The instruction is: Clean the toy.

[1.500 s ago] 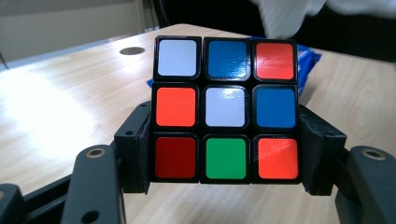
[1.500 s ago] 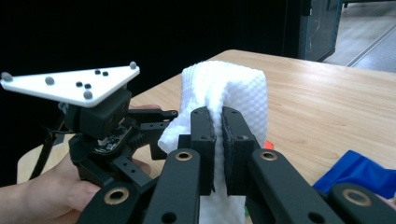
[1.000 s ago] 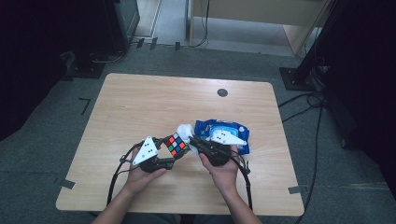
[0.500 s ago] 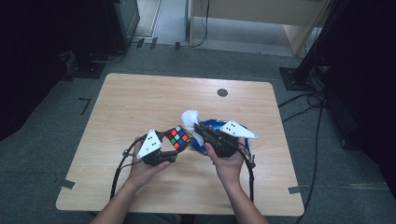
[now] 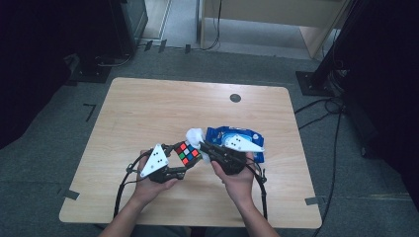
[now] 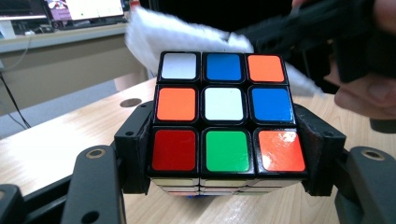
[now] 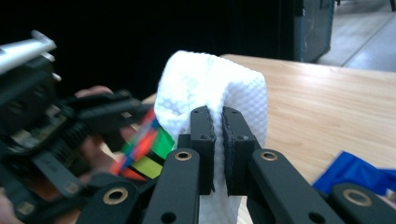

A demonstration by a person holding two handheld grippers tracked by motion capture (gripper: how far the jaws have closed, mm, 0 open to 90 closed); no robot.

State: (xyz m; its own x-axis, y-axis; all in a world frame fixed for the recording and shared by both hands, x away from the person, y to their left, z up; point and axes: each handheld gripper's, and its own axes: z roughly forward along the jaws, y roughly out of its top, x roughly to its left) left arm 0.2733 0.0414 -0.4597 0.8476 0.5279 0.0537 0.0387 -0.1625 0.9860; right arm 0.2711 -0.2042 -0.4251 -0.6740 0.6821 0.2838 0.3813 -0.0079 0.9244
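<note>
The left gripper point(image 6: 224, 186) clamps the puzzle cube point(image 6: 224, 116) by two opposite sides, its jaws pressed flat on the black plastic, and holds it clear of the table point(image 5: 148, 113). The right gripper point(image 7: 218, 140) pinches a white wipe point(image 7: 210, 84) between nearly meeting pads, and the wipe hangs just beside the cube's far edge. In the high view the cube point(image 5: 188, 153) sits between the two hands, with the blue wipe packet point(image 5: 232, 136) lying just beyond it on the right. The wipe seems to be already drawn out and brought up to the cube; how much of the wiping itself remains cannot be told. The cube's stickers are glossy and hard-edged; the wipe is soft, dimpled and folded; the tabletop is pale wood grain.
</note>
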